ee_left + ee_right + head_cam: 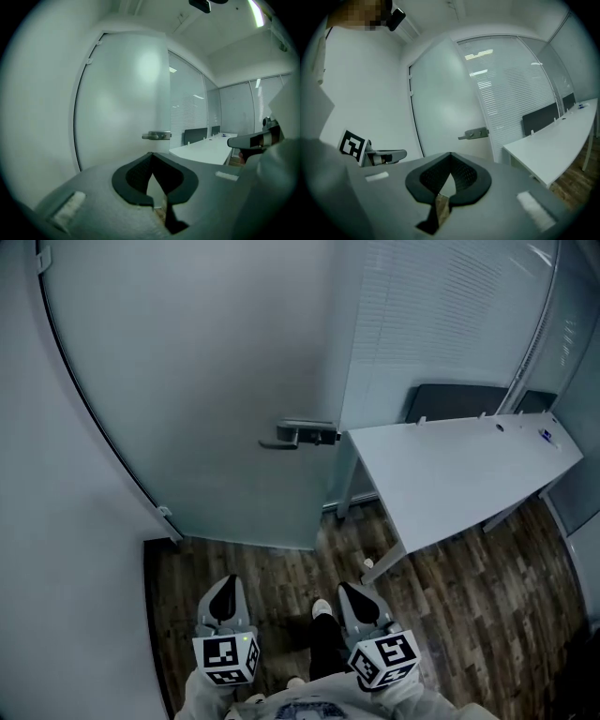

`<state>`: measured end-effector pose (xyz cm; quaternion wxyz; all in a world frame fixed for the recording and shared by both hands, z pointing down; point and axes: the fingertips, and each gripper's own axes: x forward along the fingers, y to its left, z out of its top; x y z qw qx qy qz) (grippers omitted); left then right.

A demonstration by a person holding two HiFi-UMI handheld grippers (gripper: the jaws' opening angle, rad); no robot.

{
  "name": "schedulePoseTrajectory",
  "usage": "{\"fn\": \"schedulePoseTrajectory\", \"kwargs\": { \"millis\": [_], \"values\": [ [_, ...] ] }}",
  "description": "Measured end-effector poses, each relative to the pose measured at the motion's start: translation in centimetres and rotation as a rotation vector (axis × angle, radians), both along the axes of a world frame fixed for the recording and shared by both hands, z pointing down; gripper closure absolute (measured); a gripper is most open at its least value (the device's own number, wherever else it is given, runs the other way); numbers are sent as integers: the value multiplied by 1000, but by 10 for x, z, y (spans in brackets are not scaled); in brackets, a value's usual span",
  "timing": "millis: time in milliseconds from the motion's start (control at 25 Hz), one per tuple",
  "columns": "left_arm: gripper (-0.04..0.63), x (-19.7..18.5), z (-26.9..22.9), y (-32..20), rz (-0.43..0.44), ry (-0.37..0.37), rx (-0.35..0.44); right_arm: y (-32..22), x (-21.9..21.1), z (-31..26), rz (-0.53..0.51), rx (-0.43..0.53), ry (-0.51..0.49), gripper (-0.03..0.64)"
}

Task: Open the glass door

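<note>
The left gripper (225, 583) and right gripper (353, 590) both have their jaws together, empty. The glass door (206, 381) stands far ahead. Its lever handle (298, 435) sits between the 2, well apart from both, lying level with its free end pointing left.

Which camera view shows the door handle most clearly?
The head view: the door handle is largest there, lever and plate distinct against the glass door. Both gripper views show it smaller, side-on and farther away.
</note>
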<state>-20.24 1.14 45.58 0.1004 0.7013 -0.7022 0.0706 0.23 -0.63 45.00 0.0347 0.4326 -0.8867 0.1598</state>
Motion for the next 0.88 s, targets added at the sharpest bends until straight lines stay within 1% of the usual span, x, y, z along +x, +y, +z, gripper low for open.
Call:
{"fn": "schedulePoseTrajectory", "kwargs": {
  "millis": [160,280,400,560,720,880],
  "values": [
    [597,21,1,46,32,-31,-8,36,9,-6,3,-13,8,614],
    [597,34,1,68,49,-48,-3,50,13,-20,-2,9,6,614],
    [597,45,-3,73,53,-74,10,54,18,-25,-9,15,-9,614],
    [597,67,-9,80,49,-62,15,65,34,-23,-32,0,-9,614],
    [597,95,-9,80,62,-68,19,74,54,-22,-36,4,-17,614],
    [597,124,-9,81,70,-48,14,78,74,-19,-42,-4,-13,614]
  ]
}}
